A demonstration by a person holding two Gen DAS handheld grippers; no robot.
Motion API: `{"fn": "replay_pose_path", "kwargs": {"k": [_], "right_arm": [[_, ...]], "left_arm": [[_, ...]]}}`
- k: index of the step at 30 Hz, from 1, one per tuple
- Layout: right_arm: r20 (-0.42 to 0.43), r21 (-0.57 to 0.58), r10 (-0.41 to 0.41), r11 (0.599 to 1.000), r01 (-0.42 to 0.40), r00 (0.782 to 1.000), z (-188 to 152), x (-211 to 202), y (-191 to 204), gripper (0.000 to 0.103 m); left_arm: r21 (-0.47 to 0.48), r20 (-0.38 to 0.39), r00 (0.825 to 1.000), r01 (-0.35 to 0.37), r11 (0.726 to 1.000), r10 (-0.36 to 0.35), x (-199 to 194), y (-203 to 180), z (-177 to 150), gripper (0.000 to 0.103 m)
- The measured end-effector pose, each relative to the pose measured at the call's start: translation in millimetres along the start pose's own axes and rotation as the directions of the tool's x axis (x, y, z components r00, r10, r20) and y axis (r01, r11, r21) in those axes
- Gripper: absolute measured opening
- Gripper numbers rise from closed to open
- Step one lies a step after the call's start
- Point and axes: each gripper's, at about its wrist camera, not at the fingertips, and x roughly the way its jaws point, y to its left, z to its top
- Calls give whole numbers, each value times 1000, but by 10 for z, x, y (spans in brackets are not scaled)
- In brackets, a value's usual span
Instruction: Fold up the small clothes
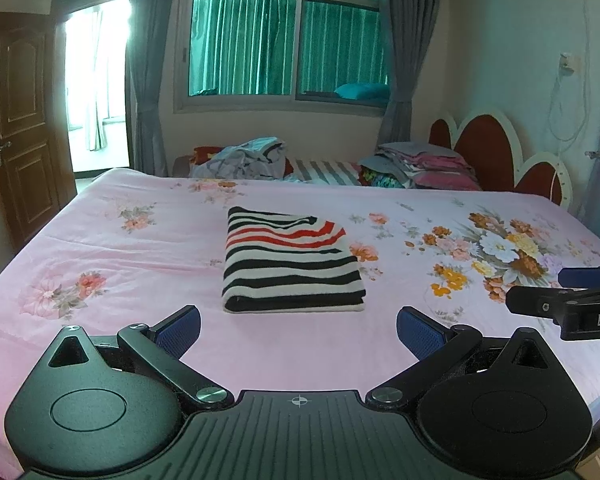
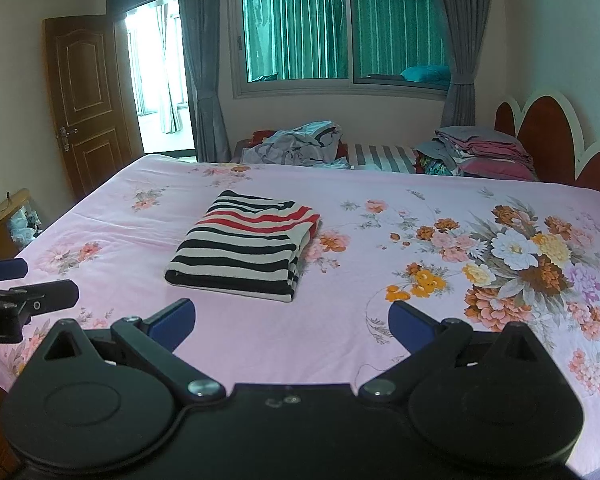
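A folded garment with black, white and red stripes (image 1: 290, 264) lies flat on the pink floral bed sheet (image 1: 120, 248); it also shows in the right wrist view (image 2: 244, 246). My left gripper (image 1: 298, 330) is open and empty, held just short of the garment's near edge. My right gripper (image 2: 292, 326) is open and empty, a little nearer than the garment and to its right. Each gripper appears at the edge of the other's view: the right one (image 1: 560, 294) and the left one (image 2: 20, 284).
A heap of unfolded clothes (image 1: 246, 158) and a stack of folded bedding (image 1: 420, 166) lie beyond the bed's far edge. A red headboard (image 1: 488, 152) stands at the right. A wooden door (image 1: 20, 120) stands open at the left.
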Motion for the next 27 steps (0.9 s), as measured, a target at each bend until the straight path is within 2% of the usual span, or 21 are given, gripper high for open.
{"fn": "replay_pose_path", "kwargs": {"k": [27], "right_arm": [[-9, -17, 19, 1000, -19, 1000, 10, 31, -24, 103]], "left_arm": [[3, 8, 1000, 1, 1000, -1, -1, 12, 0, 103]]}}
